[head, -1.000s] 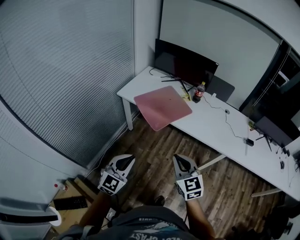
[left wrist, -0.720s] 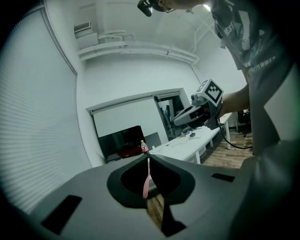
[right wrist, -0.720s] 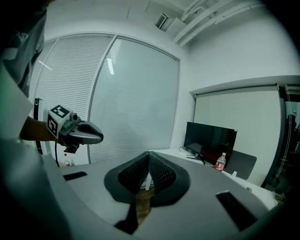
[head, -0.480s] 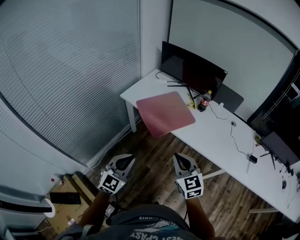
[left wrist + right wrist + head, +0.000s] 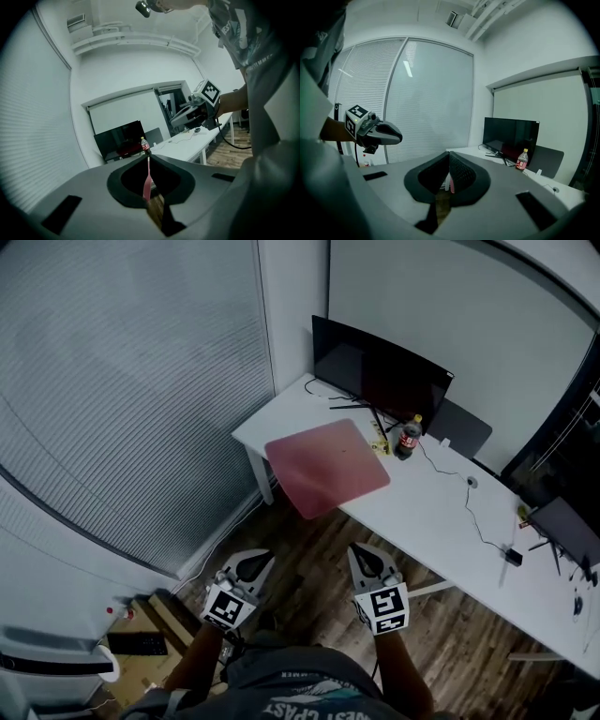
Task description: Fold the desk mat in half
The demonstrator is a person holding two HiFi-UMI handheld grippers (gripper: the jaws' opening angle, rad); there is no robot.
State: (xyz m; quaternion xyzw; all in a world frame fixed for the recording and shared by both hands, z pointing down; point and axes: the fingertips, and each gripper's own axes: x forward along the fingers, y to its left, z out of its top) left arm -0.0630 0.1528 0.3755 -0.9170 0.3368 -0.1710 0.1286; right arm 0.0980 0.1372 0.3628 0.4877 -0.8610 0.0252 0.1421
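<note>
1. Head view only: pink desk mat [image 5: 326, 467] lies flat and unfolded on the white desk [image 5: 450, 512], at the corner nearest the blinds [image 5: 122, 381]. Its near corner hangs over the desk's front edge.
2. Same view: left gripper [image 5: 255, 560] and right gripper [image 5: 364, 555] are side by side over the wood floor [image 5: 309, 540], both well short of the desk and apart from the mat.
3. Left gripper view: jaws pressed together, nothing btwn them. The mat shows only as a thin pink sliver edge-on past the tips. This view also catches the right gripper from the side, held in front of the desk.
4. Right gripper view: jaws closed tip to tip, empty. The mat is almost hidden, just a pink speck behind the jaws. The left gripper shows off to the side against the blinds.
5. Both gripper views show the dark monitor [image 5: 380, 371] upright at the desk's back.
6. Containers: one bottle [image 5: 407, 435] w/ red label stands upright just beside the mat's far corner, in front of the monitor. Contents can't be told.
</note>
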